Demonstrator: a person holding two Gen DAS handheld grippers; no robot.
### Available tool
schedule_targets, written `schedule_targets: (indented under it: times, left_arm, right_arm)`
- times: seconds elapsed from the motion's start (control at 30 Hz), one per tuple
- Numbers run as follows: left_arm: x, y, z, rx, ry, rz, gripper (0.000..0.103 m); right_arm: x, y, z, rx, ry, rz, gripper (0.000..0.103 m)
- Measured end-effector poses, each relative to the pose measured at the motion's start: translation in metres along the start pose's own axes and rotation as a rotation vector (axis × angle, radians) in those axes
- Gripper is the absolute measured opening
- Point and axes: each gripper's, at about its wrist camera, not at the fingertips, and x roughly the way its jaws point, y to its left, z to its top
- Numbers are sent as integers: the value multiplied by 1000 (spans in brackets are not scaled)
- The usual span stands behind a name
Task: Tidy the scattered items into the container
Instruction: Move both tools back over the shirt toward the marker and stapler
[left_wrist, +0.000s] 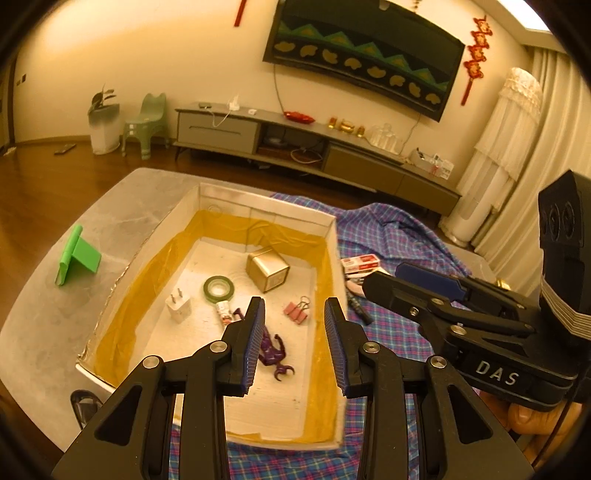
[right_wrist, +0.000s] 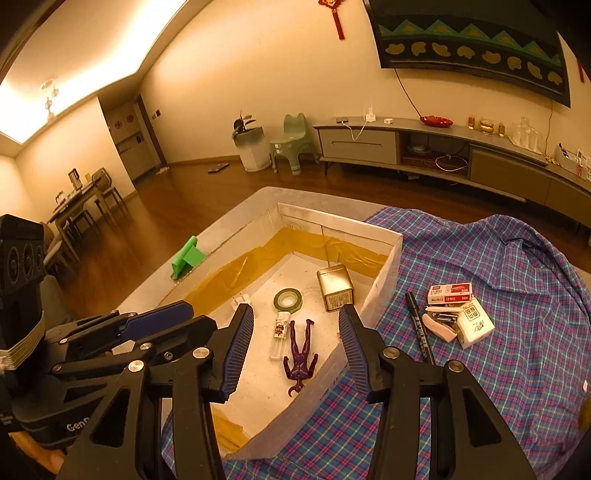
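Container (left_wrist: 334, 225), a white box lined with yellow tape, sits on a grey table (left_wrist: 44, 314) with its right side over a blue plaid cloth (right_wrist: 517, 314). Six things lie inside it: one purple toy figure (right_wrist: 301, 360), one lighter (right_wrist: 279, 332), one roll of green tape (left_wrist: 218, 289), one white plug adapter (left_wrist: 178, 305), one gold metal tin (left_wrist: 267, 269), and one cluster of pink binder clips (left_wrist: 296, 310).

On the cloth to the right of the box lie four more: one black marker (right_wrist: 421, 328), one red-and-white staple box (right_wrist: 449, 293), one pink stapler (right_wrist: 439, 325) and one white packet (right_wrist: 474, 323), the last three touching one another.

One green stand (left_wrist: 75, 254) rests on the bare table left of the box.

Left gripper (left_wrist: 295, 339) hangs above the box with its fingers spread and nothing between them. Right gripper (right_wrist: 295, 347) hovers over the near right wall of the box, likewise spread wide and empty.
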Motion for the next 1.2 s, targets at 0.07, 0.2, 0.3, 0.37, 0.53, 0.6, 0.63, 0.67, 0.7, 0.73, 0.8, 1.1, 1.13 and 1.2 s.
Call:
schedule_targets:
  times: [0.07,0.2,0.3,0.37,0.53,0.6,0.63,0.67,0.7,0.73,0.8,1.1,1.13,1.2]
  left_arm:
    - [-3,-6,-1,7,-6,-11,36]
    - [-7,-22,-5,40,-18,-31,36]
    - [-9,-35,-8,68,-25,-39,36]
    - [-8,-44,-9,87,-27,-33,36]
    - [-1,-64,-10,114,-26,-43,36]
    - [4,-72,-12,124,-17,-50,36]
    - [7,-77,-14,129,-10,-54,36]
    - [11,-82,-15,135,-3,-59,36]
    - [14,-87,-16,141,4,-63,36]
    - [17,-92,-17,149,10,-67,37]
    - [26,-103,-20,163,25,-73,39]
    - [88,-131,-32,151,137,-53,49]
    - [100,-131,-32,133,162,-42,49]
    - [118,-131,-32,90,198,-37,50]
  right_arm:
    - [-9,-4,-6,15,-18,19,50]
    - [-26,-12,-18,41,-49,44,50]
    - [-37,-18,-26,42,-69,45,50]
    - [-43,-22,-29,42,-75,42,50]
    - [-62,-36,-37,64,-104,37,50]
    - [-70,-46,-40,90,-122,33,50]
    - [-76,-53,-41,111,-134,28,50]
    - [-81,-59,-42,127,-144,23,50]
    - [-86,-66,-43,143,-157,15,50]
    - [-90,-74,-44,160,-167,8,50]
    - [-96,-90,-46,199,-173,-9,50]
    - [-65,-143,-64,271,-81,-94,50]
    - [-60,-147,-66,267,-69,-101,50]
    - [-43,-157,-66,249,-23,-135,50]
